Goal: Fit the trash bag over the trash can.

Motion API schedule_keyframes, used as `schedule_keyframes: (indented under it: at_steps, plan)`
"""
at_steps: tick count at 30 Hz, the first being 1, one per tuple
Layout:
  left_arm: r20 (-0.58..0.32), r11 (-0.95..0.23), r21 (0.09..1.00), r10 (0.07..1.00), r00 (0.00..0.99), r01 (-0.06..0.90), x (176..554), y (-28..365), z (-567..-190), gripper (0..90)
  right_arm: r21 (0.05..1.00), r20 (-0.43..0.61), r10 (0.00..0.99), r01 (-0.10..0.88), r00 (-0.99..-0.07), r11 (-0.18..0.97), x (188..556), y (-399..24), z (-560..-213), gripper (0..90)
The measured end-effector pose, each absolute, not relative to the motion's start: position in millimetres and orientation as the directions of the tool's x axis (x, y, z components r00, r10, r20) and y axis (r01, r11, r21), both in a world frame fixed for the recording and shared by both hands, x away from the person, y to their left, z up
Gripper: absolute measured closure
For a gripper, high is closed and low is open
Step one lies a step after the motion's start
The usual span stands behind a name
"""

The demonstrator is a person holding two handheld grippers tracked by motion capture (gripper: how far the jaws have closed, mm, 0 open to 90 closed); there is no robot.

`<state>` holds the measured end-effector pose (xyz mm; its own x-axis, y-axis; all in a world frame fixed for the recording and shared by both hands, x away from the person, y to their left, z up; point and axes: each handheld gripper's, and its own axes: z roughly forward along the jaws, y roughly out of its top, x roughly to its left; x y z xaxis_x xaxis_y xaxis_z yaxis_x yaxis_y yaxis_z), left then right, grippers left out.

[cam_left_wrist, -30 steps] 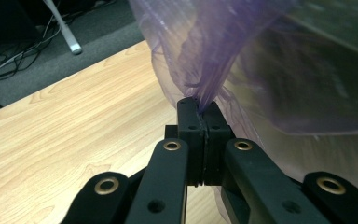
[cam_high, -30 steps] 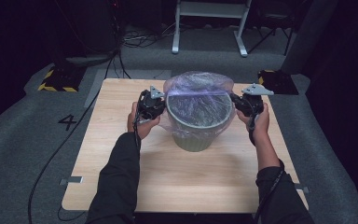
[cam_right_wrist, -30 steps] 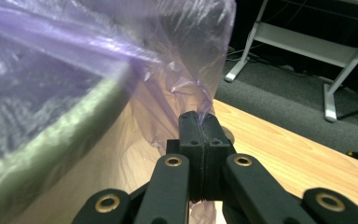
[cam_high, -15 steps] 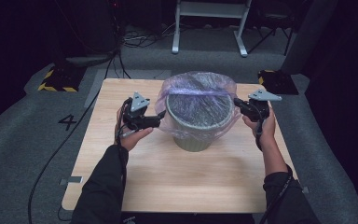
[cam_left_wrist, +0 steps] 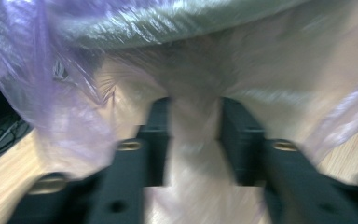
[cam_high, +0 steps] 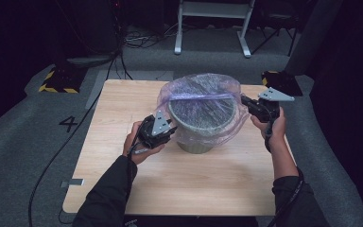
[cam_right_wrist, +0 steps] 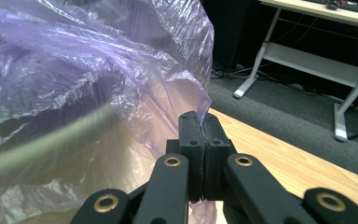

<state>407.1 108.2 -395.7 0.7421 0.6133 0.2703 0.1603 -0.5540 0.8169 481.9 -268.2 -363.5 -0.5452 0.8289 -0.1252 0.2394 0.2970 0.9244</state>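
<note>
Two grippers work a purple plastic bag over a grey-green bin on the desk.

The bin [cam_high: 199,124] stands upright near the middle of the desk [cam_high: 123,99], somewhat toward its far edge, with the thin purple bag [cam_high: 196,92] draped over its rim and hanging down its sides. The right gripper [cam_right_wrist: 200,123] sits at the bin's right side toward the desk's right edge, jaws clenched on a fold of the bag. The left gripper [cam_left_wrist: 193,135], low against the bin's left wall, has just been closing; its jaws stand apart with bag film between them, not yet pinched.
</note>
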Motion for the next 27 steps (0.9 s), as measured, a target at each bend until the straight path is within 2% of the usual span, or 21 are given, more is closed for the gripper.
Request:
schedule_keyframes:
  at_steps: [2,3,9,12,13,14,16,19,21,22,24,27]
  plan:
    - [0.266,-0.576,0.799,0.597,0.757,0.174,413,107,-401,85.9,0.923,-0.137,0.828,0.232,-0.543,0.305,481,-267,-362,88.4]
    - [0.264,-0.581,0.793,0.598,0.757,0.182,415,107,-403,89.6,0.923,-0.141,0.829,0.231,-0.541,0.308,481,-266,-361,88.3]
    - [0.252,-0.639,0.738,0.559,0.79,0.217,423,110,-422,90.0,0.925,-0.143,0.835,0.229,-0.531,0.303,484,-266,-358,88.5]
    - [0.241,-0.633,0.739,0.568,0.787,0.231,424,114,-429,89.9,0.923,-0.138,0.839,0.239,-0.527,0.302,485,-267,-361,88.5]
    - [0.218,-0.6,0.767,0.579,0.785,0.229,422,119,-428,89.8,0.924,-0.136,0.839,0.238,-0.527,0.3,485,-267,-362,88.6]
    - [0.194,-0.569,0.79,0.585,0.787,0.228,421,123,-425,84.7,0.925,-0.134,0.839,0.237,-0.528,0.297,485,-267,-362,88.6]
    - [0.181,-0.525,0.82,0.616,0.767,0.228,418,130,-420,63.1,0.927,-0.137,0.838,0.23,-0.528,0.297,484,-268,-361,88.6]
    - [0.143,-0.453,0.867,0.629,0.764,0.21,413,145,-407,51.7,0.931,-0.142,0.838,0.216,-0.526,0.293,482,-269,-357,88.5]
    - [0.126,-0.407,0.891,0.649,0.75,0.203,410,154,-400,35.9,0.934,-0.144,0.84,0.209,-0.522,0.29,481,-270,-353,88.2]
    - [0.117,-0.387,0.9,0.661,0.741,0.203,409,157,-396,30.9,0.935,-0.146,0.841,0.205,-0.521,0.29,480,-271,-351,88.0]
    - [0.094,-0.345,0.918,0.67,0.736,0.197,410,164,-386,23.7,0.937,-0.148,0.842,0.199,-0.518,0.287,479,-272,-348,87.7]
    - [0.092,-0.313,0.933,0.688,0.719,0.18,413,166,-370,20.4,0.937,-0.157,0.843,0.192,-0.515,0.292,478,-272,-344,87.0]
